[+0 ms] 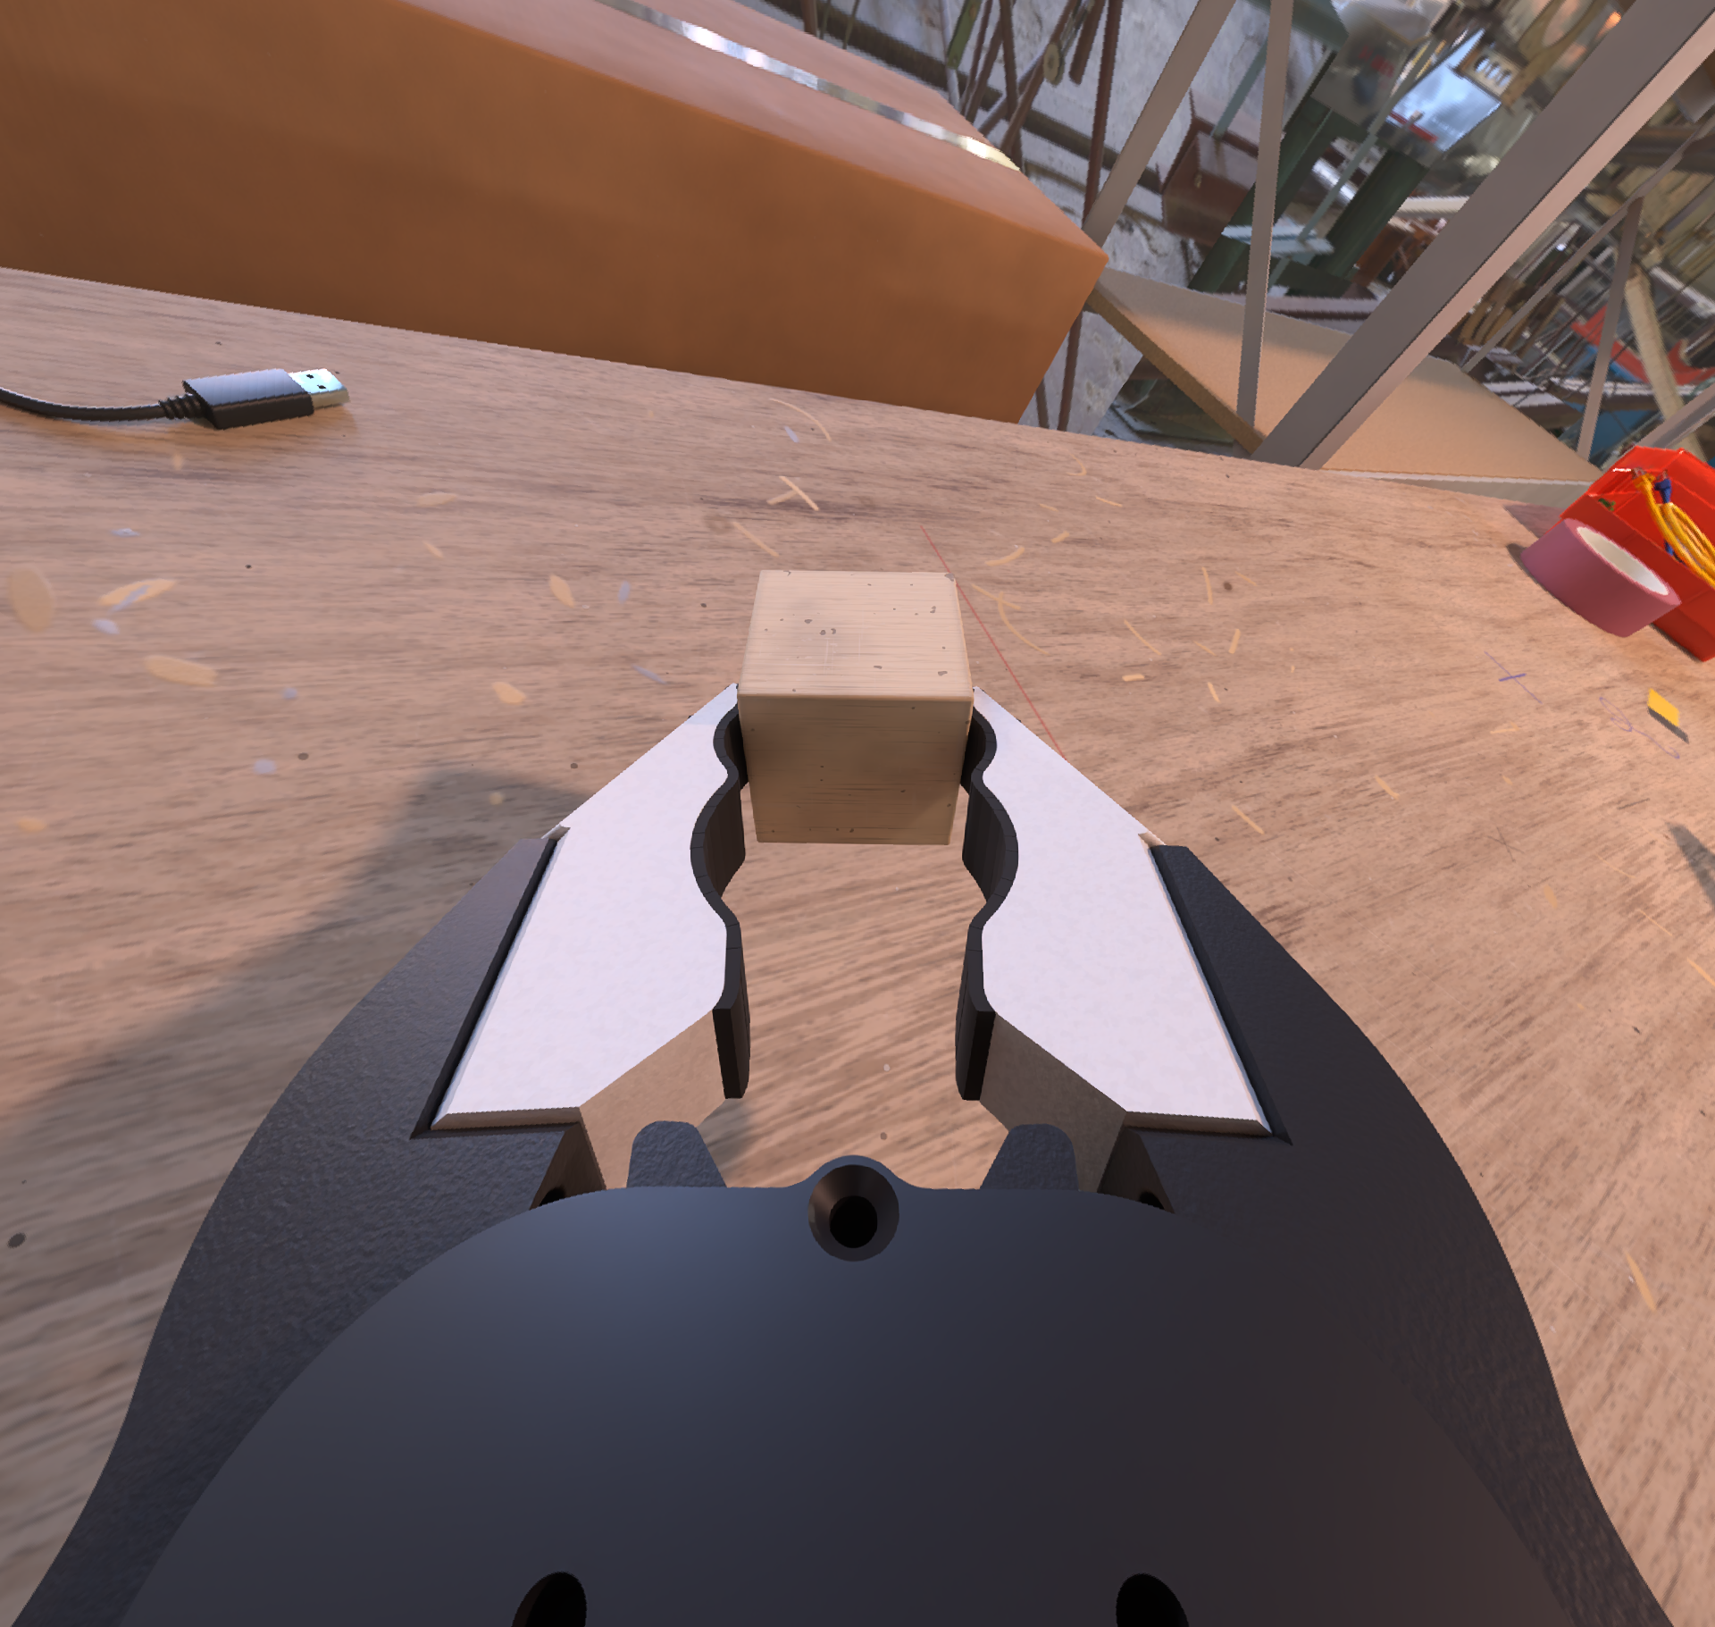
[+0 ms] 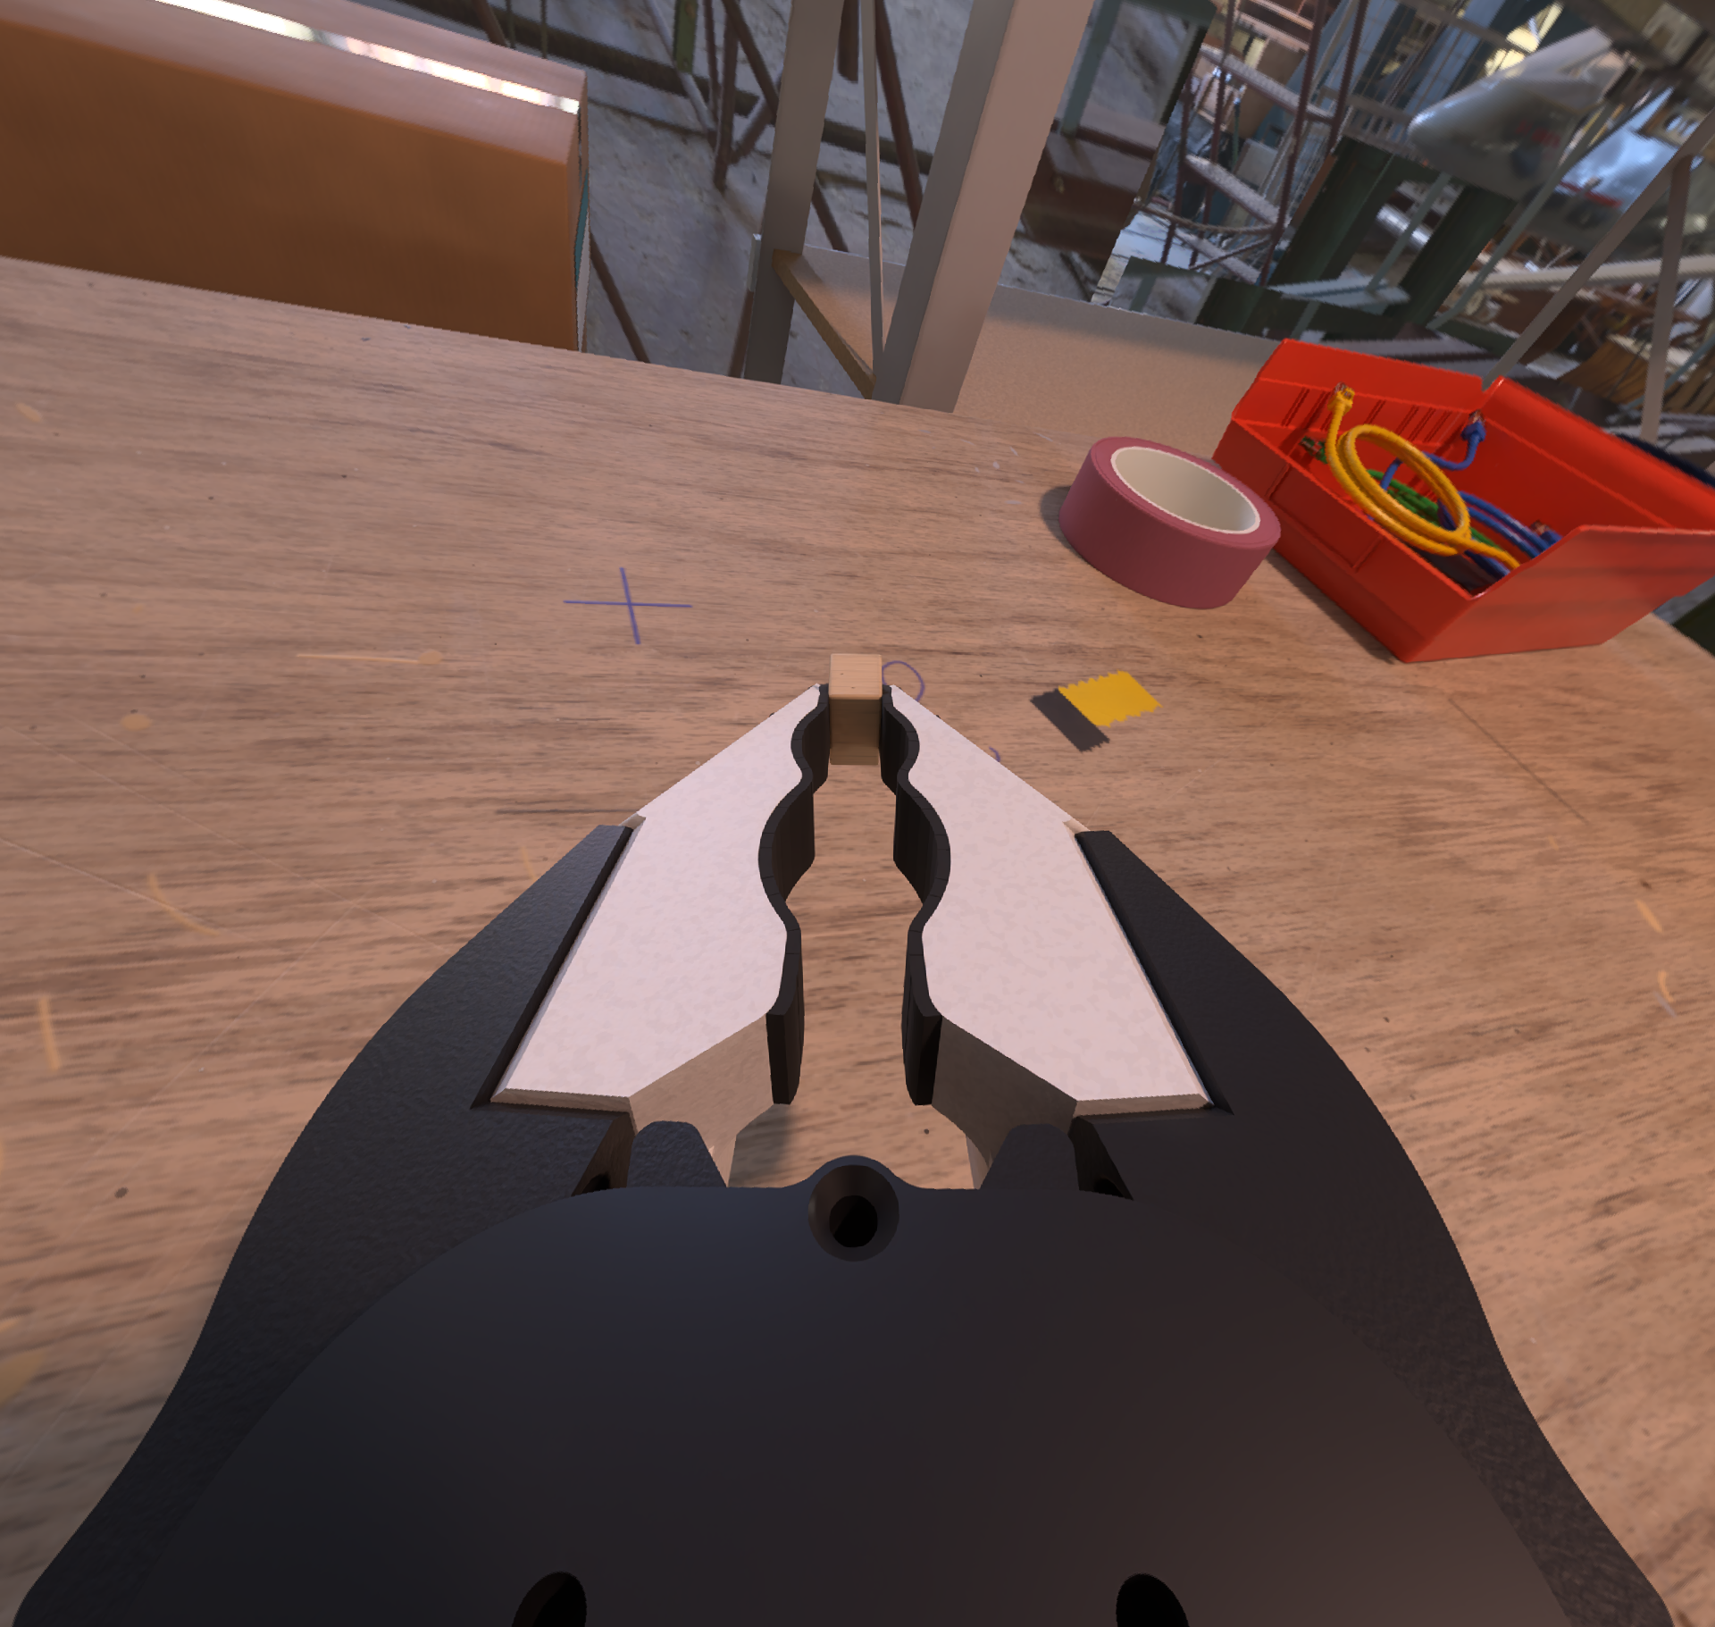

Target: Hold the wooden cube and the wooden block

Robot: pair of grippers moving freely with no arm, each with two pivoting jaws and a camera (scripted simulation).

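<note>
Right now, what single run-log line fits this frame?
left gripper: shut on wooden cube | right gripper: shut on wooden block | both above table

Tape roll (image 2: 1167,520) on table (image 2: 371,747), just left of cable bin (image 2: 1578,580).

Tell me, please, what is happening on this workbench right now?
Two grippers each hold a piece of wood above a wooden tabletop. The left gripper is closed on a pale wooden cube, pinched at its fingertips. The right gripper is closed on a much smaller, narrow wooden block. A pink tape roll and a red plastic bin of coloured cables sit untouched nearby.
</note>
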